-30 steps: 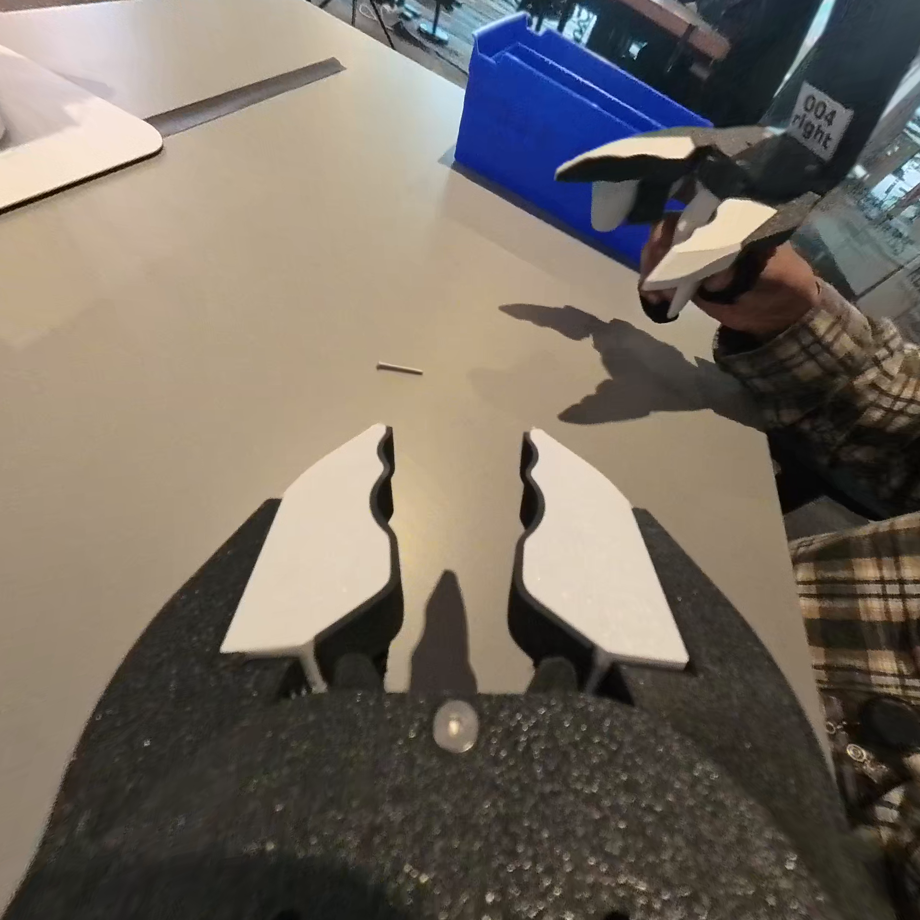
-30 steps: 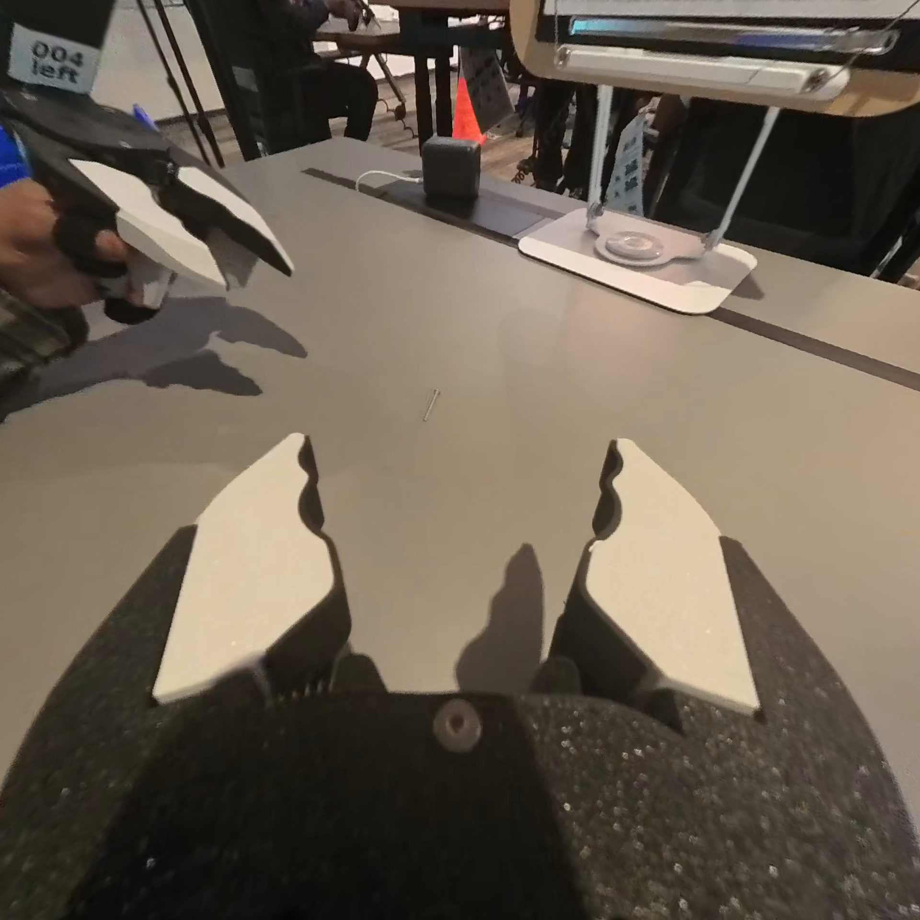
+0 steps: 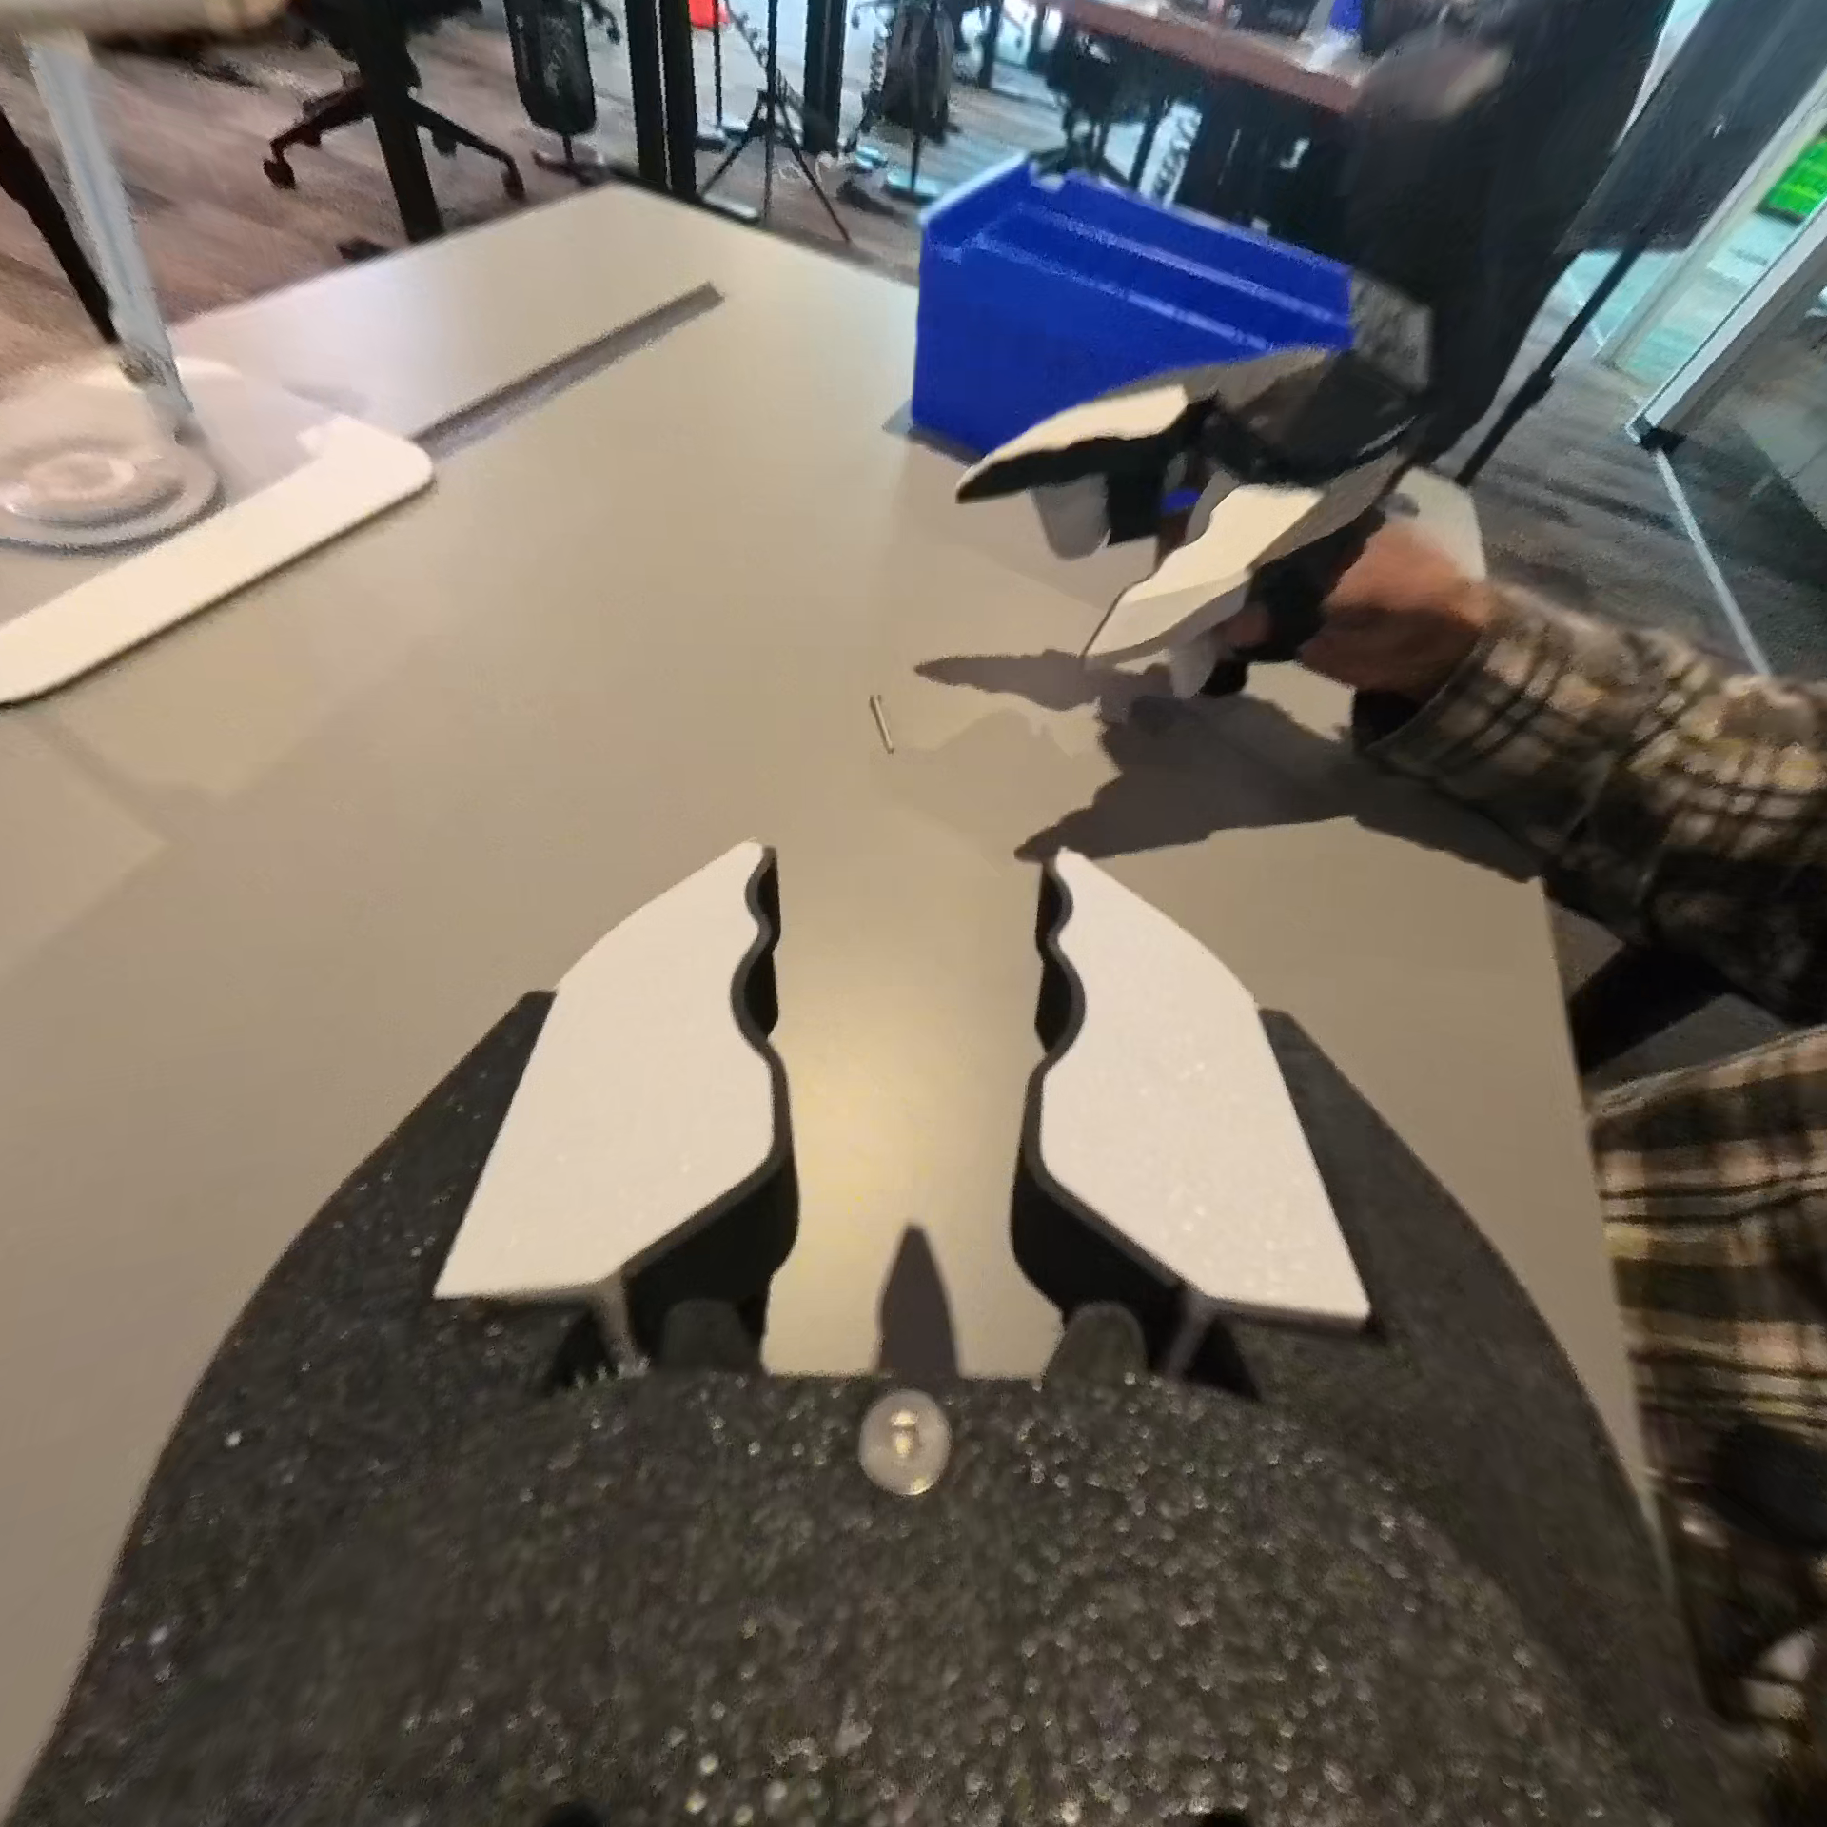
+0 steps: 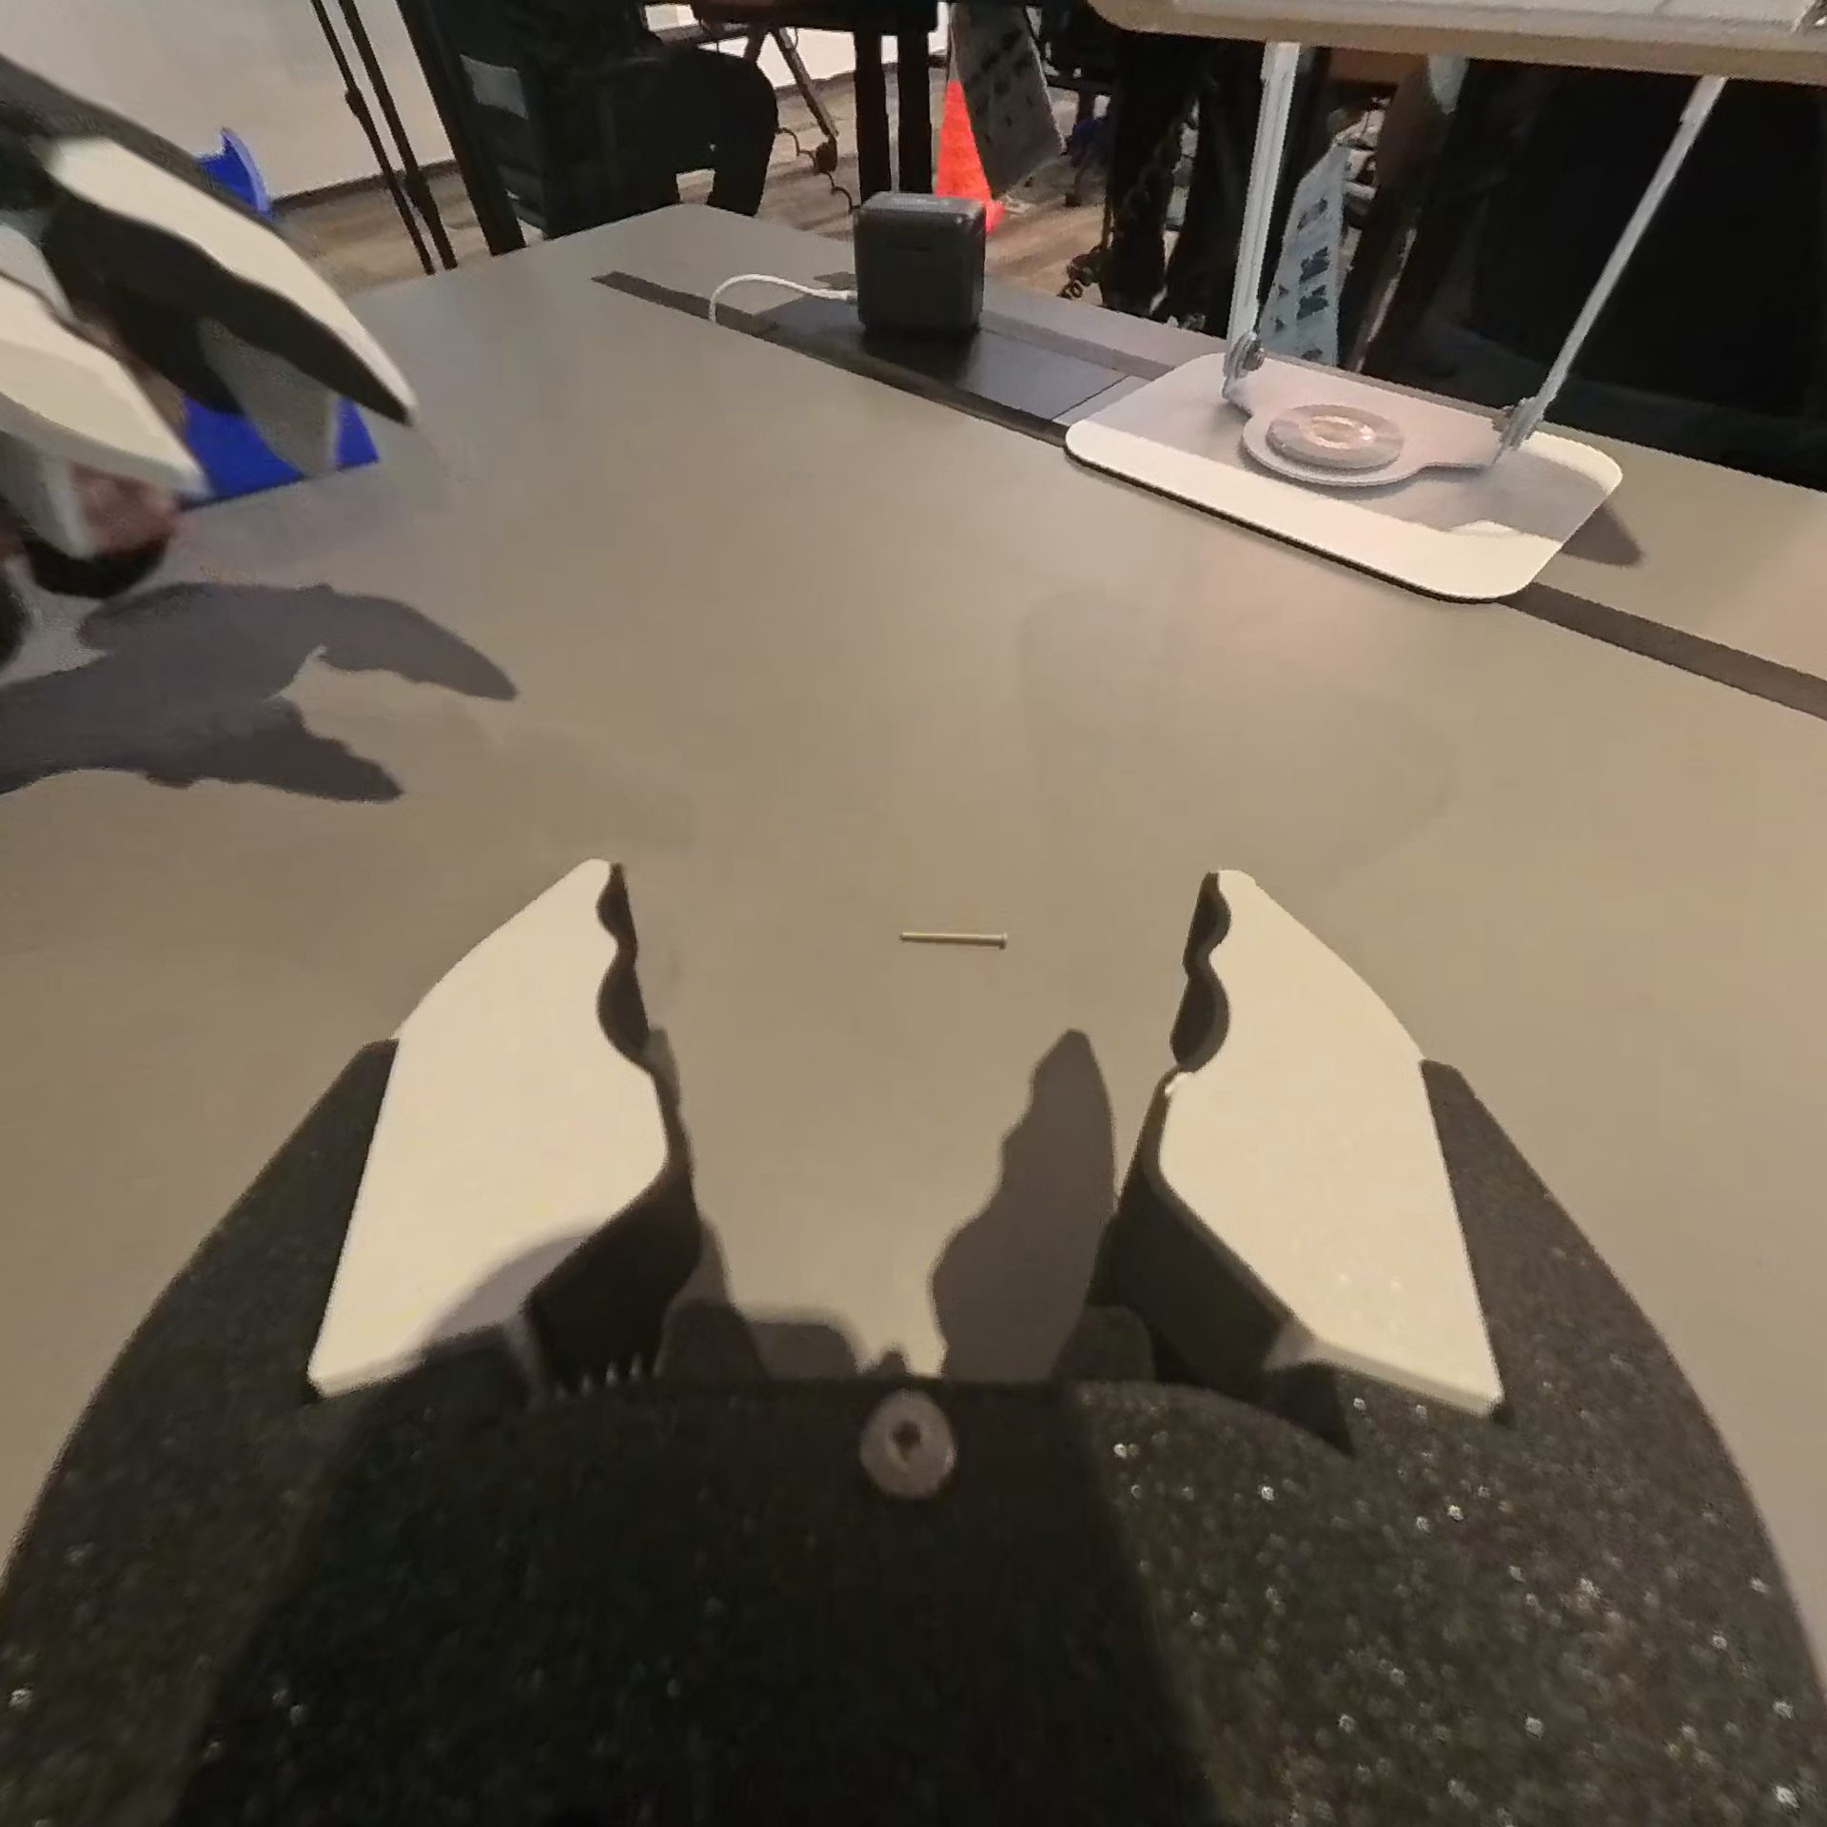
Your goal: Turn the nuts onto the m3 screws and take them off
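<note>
A thin metal screw [image 3: 882, 723] lies alone on the grey table [image 3: 494, 771]. In the right wrist view the screw [image 4: 954, 937] lies crosswise just ahead of and between my open right gripper's [image 4: 914, 870] fingers, close above the table. My left gripper [image 3: 908, 852] is open and empty, a short way back from the screw. The right gripper also shows in the left wrist view [image 3: 1028, 564], low beside the screw. The left gripper shows blurred at the far left of the right wrist view [image 4: 297, 435]. No nut is visible.
A blue bin [image 3: 1117, 316] stands at the table's far edge. A white lamp base [image 4: 1345, 475] sits on the table, also seen in the left wrist view [image 3: 198, 534]. A black cube charger [image 4: 919, 262] with a white cable sits on a dark strip. A plaid sleeve [image 3: 1602, 791] reaches in from the right.
My right gripper has moved forward and down, so the screw now lies just between its fingertips. My left gripper has drawn back and tilted up; both stay open.
</note>
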{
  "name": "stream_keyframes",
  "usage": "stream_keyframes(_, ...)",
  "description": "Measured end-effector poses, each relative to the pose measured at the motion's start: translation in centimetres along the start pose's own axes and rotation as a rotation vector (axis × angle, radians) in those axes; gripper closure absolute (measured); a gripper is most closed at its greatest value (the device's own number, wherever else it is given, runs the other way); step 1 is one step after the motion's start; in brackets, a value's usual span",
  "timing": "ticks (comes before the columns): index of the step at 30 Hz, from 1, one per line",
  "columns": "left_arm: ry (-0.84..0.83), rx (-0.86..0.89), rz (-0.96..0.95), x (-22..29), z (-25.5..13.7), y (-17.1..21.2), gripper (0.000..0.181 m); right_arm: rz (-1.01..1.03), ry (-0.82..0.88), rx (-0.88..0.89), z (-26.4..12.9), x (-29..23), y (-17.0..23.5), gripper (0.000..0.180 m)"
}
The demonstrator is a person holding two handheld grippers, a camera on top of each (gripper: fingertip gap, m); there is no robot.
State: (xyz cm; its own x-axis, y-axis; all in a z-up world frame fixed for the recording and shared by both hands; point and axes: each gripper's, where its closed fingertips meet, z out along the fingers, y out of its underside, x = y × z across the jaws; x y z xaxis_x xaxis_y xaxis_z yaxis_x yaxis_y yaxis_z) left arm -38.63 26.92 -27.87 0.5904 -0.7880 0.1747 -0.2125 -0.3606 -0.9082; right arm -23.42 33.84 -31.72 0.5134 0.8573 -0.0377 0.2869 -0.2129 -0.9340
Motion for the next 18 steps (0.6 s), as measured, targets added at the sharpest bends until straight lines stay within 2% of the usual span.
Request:
stream_keyframes(3, -0.09, -0.021, 0.022, 1.0, -3.8, -2.5, 0.129, 0.011, 0.004, 0.019, -0.2, 0.4, 0.0, 0.074)
stream_keyframes(5, -0.202, -0.059, 0.064, 0.8, -7.8, -4.0, 0.126, 0.023, 0.0, 0.028, -0.1, 0.6, 0.0, 0.074)
stream_keyframes(10, -0.642, -0.244, 0.143, -4.4, -21.8, -4.9, 0.121, 0.029, -0.018, 0.046, 0.1, 0.3, 0.0, 0.074)
stream_keyframes(13, -0.786, -0.4, 0.038, -8.9, -29.3, -2.6, 0.121, 0.026, -0.028, 0.054, 0.2, -0.1, -0.2, 0.074)
stream_keyframes(18, -0.912, -0.714, -0.29, -17.0, -38.7, 5.9, 0.121, 0.026, -0.032, 0.066, 0.1, -0.3, -0.5, 0.074)
